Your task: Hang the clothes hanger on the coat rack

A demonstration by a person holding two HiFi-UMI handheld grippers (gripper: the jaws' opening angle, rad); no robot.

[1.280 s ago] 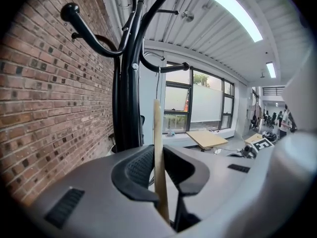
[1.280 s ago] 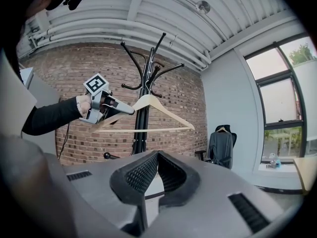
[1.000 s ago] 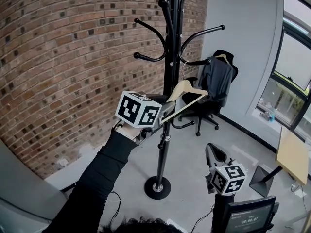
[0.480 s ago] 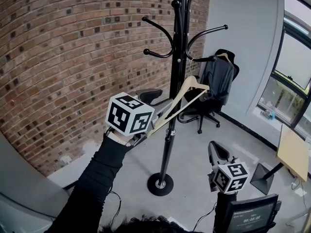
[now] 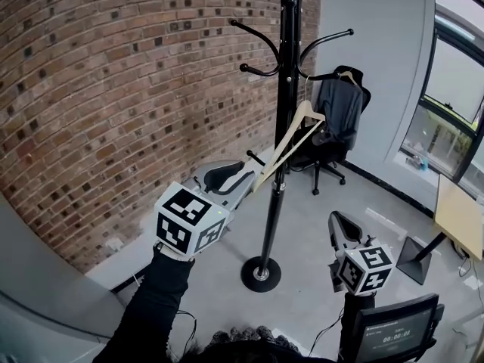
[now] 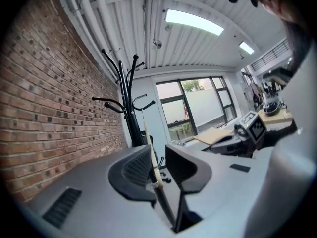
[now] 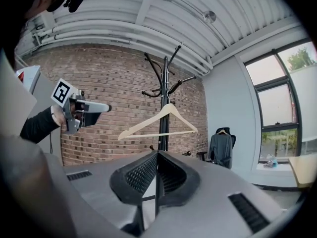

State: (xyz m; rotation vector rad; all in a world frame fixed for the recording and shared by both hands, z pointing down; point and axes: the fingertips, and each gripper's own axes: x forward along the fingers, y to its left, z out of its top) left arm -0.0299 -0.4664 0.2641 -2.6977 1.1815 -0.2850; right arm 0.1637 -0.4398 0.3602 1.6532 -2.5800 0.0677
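Note:
The black coat rack [image 5: 285, 127] stands on a round base [image 5: 261, 273] in front of the brick wall. A wooden clothes hanger [image 5: 291, 138] hangs by its wire hook at one of the rack's lower right arms, free of both grippers. My left gripper [image 5: 243, 176] sits short of the hanger's low end. Its jaws are closing and grip nothing. In the left gripper view [image 6: 157, 155] the hanger [image 6: 148, 143] shows edge-on, in line with the gap. The right gripper view shows the hanger [image 7: 161, 125] apart from the left gripper [image 7: 101, 107]. My right gripper [image 5: 342, 225] [image 7: 157, 155] is low at the right, shut and empty.
An office chair [image 5: 333, 138] draped with a dark jacket stands behind the rack by the white wall. Windows [image 5: 454, 97] line the right side. A wooden desk [image 5: 460, 229] and a monitor [image 5: 389, 331] are at the lower right. A grey ledge runs along the brick wall [image 5: 113, 89].
My left gripper let go of the hanger's end and drew back toward the lower left. The hanger stays hanging on the rack. My right gripper shifted slightly.

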